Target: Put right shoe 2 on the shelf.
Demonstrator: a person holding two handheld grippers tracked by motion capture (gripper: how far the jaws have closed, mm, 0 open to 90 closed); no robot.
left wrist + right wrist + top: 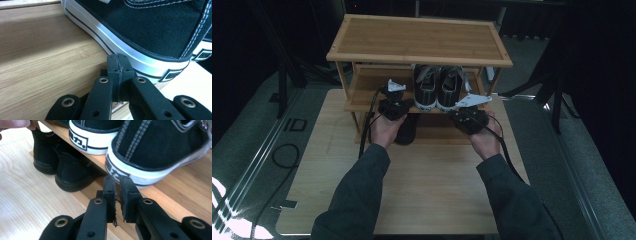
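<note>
A pair of black sneakers with white soles, one (426, 90) beside the other (449, 89), stands on the middle shelf (362, 92) of a bamboo shoe rack. My left gripper (394, 100) sits at the shelf's front edge, left of the pair. Its jaws are pressed together on nothing (117, 65), with the tips just short of the near sneaker's white sole (140, 62). My right gripper (464, 111) is at the right sneaker's heel (150, 157). A narrow gap shows between its jaws (117, 182), and nothing is in it.
The rack's top shelf (419, 39) overhangs the sneakers. Black slip-on shoes (70, 170) stand on the low shelf under them (406, 129). The rack rests on a light wooden table (432, 190). Dark floor and stand legs (557, 100) surround it.
</note>
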